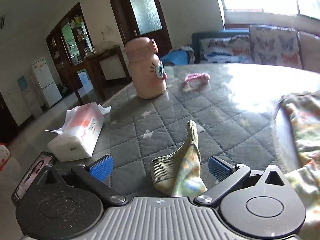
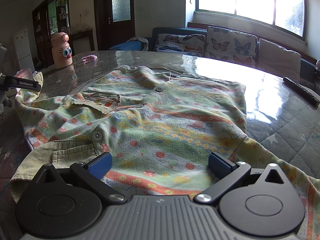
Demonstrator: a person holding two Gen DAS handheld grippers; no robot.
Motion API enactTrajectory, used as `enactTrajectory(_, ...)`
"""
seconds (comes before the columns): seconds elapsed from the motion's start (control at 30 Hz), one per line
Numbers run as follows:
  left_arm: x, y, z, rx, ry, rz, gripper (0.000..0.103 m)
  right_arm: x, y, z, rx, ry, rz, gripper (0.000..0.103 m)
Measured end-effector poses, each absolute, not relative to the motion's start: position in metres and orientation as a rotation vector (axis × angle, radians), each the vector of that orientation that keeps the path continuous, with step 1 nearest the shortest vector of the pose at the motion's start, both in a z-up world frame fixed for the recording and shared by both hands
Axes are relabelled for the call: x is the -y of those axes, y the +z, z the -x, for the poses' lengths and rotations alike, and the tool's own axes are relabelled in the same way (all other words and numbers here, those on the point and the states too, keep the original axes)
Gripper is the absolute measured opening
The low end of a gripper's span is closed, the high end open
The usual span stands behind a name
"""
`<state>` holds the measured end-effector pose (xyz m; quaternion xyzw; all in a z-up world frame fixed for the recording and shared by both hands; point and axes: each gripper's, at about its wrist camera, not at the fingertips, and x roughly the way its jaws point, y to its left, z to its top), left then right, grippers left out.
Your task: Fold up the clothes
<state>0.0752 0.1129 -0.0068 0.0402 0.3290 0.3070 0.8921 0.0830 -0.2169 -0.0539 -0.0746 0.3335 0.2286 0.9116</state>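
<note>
Sleeve folding, judging by the layout. Lying buttoned and mostly flat on the quilted table: a child's printed button-up shirt, collar toward the window, hem toward the right gripper.

Hovering low over the hem with blue pads spread wide, pinching nothing, only printed cloth lying beneath the gap. Working off the shirt's left edge, the left gripper, likewise gaping fully. Standing up in a crumpled peak between its jaws: the ribbed sleeve cuff, seemingly touching neither pad, though hard to tell near the lower edge of the left wrist view. Not yet laid across the chest, so probably early in the fold, with the body fold to come.

Calling next for closing on that cuff, or on the sleeve just behind it, then carrying it inward over the shirt front and laying it flat. Needing a steady hold at the hem meanwhile, to avoid dragging the body across the glossy tabletop.

Sitting well apart from the work: a pink cartoon-faced bottle and a tissue pack.
</note>
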Motion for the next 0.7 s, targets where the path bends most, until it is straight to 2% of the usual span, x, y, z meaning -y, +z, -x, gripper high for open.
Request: enactTrajectory(0.7, -0.151, -0.01, -0.025, -0.69, 0.815, 0.007, 0.103, 0.217, -0.054, -0.083, -0.687, 0.471, 0.153, 0.103)
